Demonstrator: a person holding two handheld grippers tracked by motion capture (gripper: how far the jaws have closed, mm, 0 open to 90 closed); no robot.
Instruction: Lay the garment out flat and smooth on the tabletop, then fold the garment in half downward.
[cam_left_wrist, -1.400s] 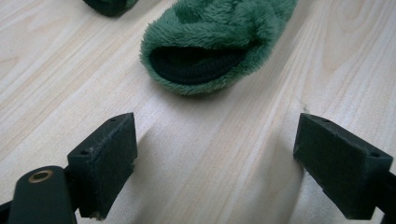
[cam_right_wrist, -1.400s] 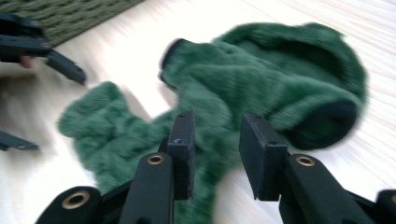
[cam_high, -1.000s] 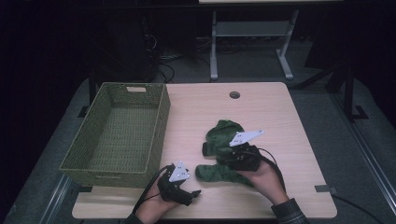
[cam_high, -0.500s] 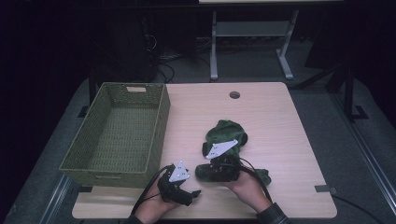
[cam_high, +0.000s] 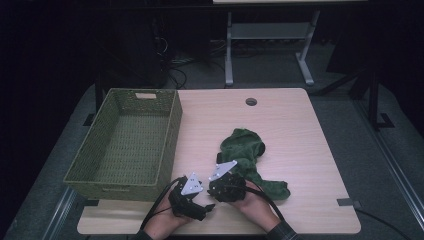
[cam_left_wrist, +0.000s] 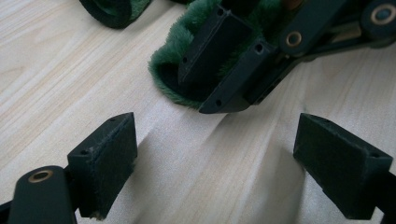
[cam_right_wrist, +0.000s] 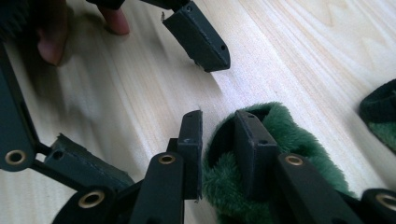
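Observation:
A fuzzy dark green cloth (cam_high: 245, 150) lies crumpled on the wooden table (cam_high: 290, 120), right of centre. My right gripper (cam_high: 214, 189) is low at the cloth's near end and shut on a fuzzy edge (cam_right_wrist: 219, 186), with the fabric pinched between its two jaws. In the left gripper view that pinched edge (cam_left_wrist: 173, 70) lies just ahead. My left gripper (cam_left_wrist: 219, 163) stands open over bare wood with nothing between its fingers. In the high view my left gripper (cam_high: 206, 207) sits close to the table's front edge, almost touching the right one.
A woven green basket (cam_high: 170, 130) stands empty on the table's left side, close to the left hand. A cable hole (cam_high: 251, 101) marks the far middle of the table. A second dark cuff of cloth (cam_right_wrist: 380, 112) lies nearby.
My right gripper has moved left and toward the front edge, dragging the near end of the green cloth up to the left gripper. The left gripper has stayed put.

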